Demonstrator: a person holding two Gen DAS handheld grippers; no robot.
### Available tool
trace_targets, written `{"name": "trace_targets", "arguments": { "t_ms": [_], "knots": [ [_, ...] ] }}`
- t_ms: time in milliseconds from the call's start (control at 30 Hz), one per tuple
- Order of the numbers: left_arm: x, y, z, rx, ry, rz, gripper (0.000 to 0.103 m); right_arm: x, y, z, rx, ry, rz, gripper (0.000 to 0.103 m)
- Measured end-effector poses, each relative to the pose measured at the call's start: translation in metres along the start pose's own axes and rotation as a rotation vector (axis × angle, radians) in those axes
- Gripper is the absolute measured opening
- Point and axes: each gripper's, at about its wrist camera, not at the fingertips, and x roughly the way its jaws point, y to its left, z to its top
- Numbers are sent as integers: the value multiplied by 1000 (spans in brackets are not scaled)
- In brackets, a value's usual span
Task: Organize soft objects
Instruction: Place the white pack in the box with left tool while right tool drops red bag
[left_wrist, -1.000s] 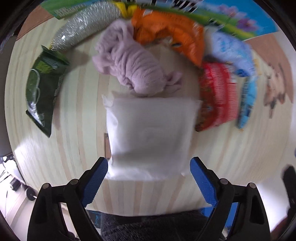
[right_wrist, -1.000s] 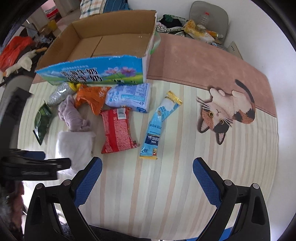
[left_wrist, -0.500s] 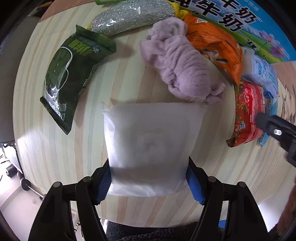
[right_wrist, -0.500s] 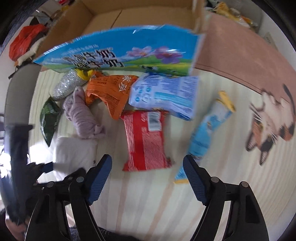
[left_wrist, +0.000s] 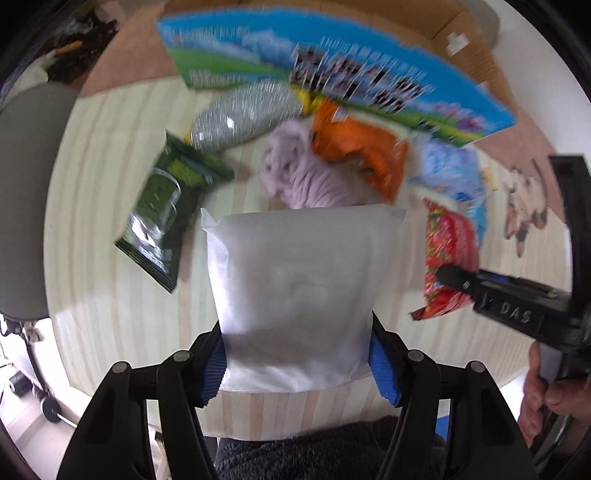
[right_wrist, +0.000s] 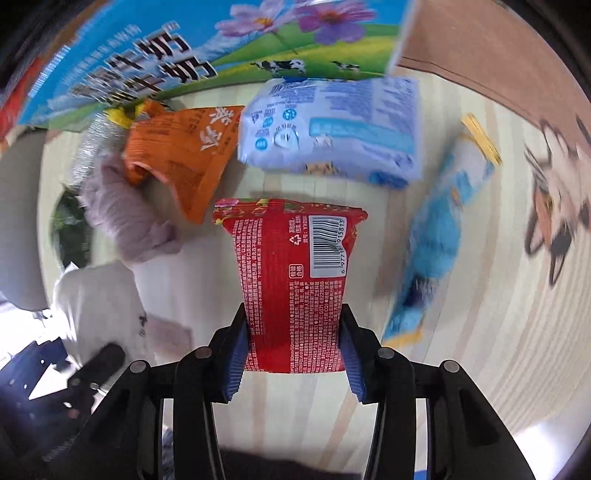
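Note:
My left gripper (left_wrist: 297, 363) is shut on a white soft pouch (left_wrist: 297, 280) and holds its near end; the pouch also shows in the right wrist view (right_wrist: 99, 299). My right gripper (right_wrist: 293, 354) is shut on the near end of a red snack pack (right_wrist: 291, 280), which also shows in the left wrist view (left_wrist: 447, 247). Beyond them lie a lilac cloth (left_wrist: 303, 177), an orange bag (right_wrist: 184, 155), a pale blue pack (right_wrist: 332, 129), a blue stick pack (right_wrist: 436, 243), a green bag (left_wrist: 166, 210) and a silver bag (left_wrist: 243, 114).
A cardboard box (left_wrist: 332, 70) with a blue and green printed side stands behind the pile; it also shows in the right wrist view (right_wrist: 221, 48). A cat-print mat (right_wrist: 557, 206) lies to the right. The striped table's front edge (left_wrist: 266, 417) is near me.
My left gripper has closed on the white pouch. My right gripper moved forward and left to the red pack and closed on it.

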Motion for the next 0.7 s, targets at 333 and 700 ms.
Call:
{"name": "trace_targets", "arguments": {
  "t_ms": [333,700],
  "knots": [
    [-123,-20,157,141,-205,-136,63,-146,21,15,28,-209,185,47],
    [-20,-44,341,208,-19,-40,64,-147,42,225,2,-239,20,47]
  ]
}}
